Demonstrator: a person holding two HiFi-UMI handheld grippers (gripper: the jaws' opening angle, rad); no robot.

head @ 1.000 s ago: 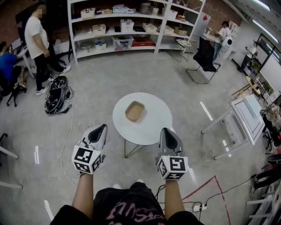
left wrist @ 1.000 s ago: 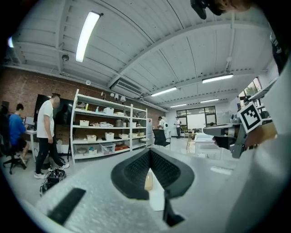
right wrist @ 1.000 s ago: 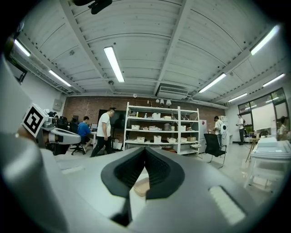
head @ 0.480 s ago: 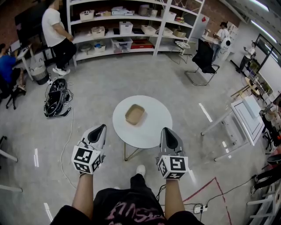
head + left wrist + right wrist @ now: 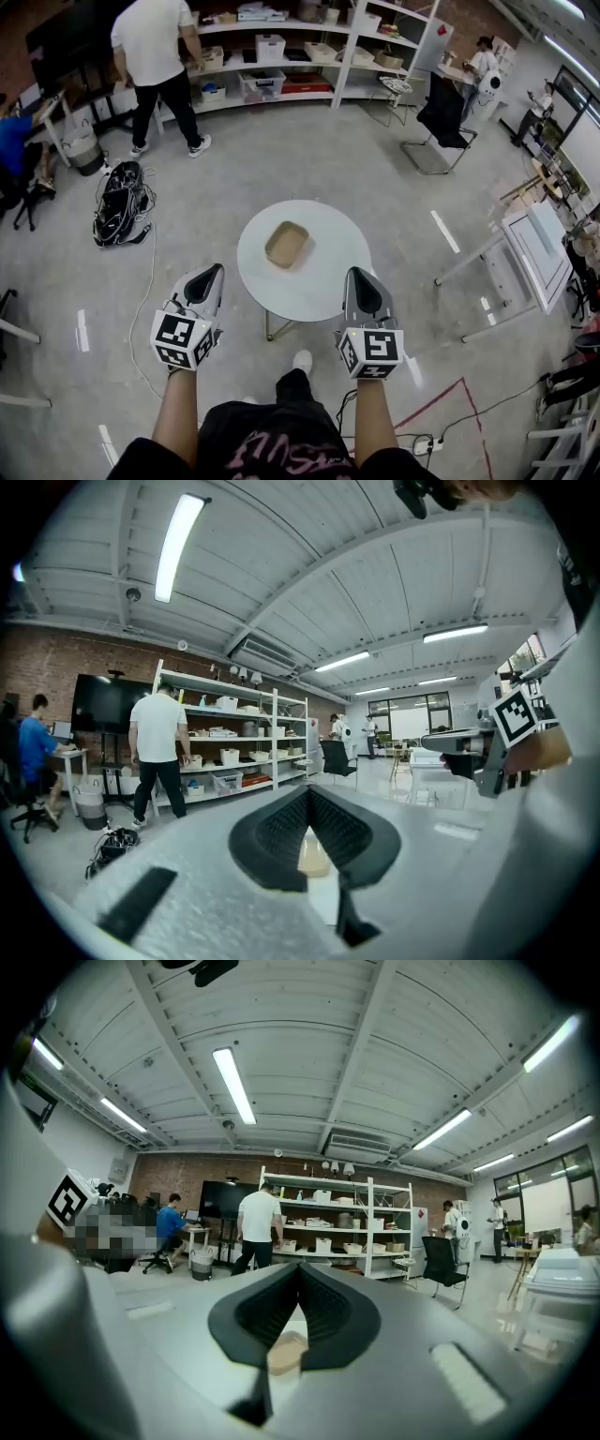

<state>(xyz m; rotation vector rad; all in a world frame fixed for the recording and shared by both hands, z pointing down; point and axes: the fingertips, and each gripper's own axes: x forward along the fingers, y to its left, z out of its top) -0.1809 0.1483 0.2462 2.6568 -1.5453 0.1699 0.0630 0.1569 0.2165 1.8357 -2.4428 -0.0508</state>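
Observation:
Both grippers are held out in front of me at waist height, over the floor just short of a round white table (image 5: 323,281). My left gripper (image 5: 215,270) is shut with nothing in it, its tip near the table's left front edge. My right gripper (image 5: 357,273) is also shut and empty, its tip over the table's right front edge. A shallow tan tray (image 5: 287,245) lies on the table between and beyond them. In the left gripper view the jaws of the left gripper (image 5: 308,789) meet at the tip, with the tray (image 5: 314,860) seen through the gap. In the right gripper view, the right gripper (image 5: 299,1266) looks the same.
A person in a white shirt (image 5: 159,52) stands at white shelves (image 5: 281,52) at the back. A black bag with cables (image 5: 120,202) lies on the floor at left. A black chair (image 5: 442,112) and a white bench (image 5: 534,248) stand at right. Red floor tape (image 5: 441,398) runs near my feet.
The person in the white shirt has walked from the far left to the shelves. Both grippers stay shut and hardly move.

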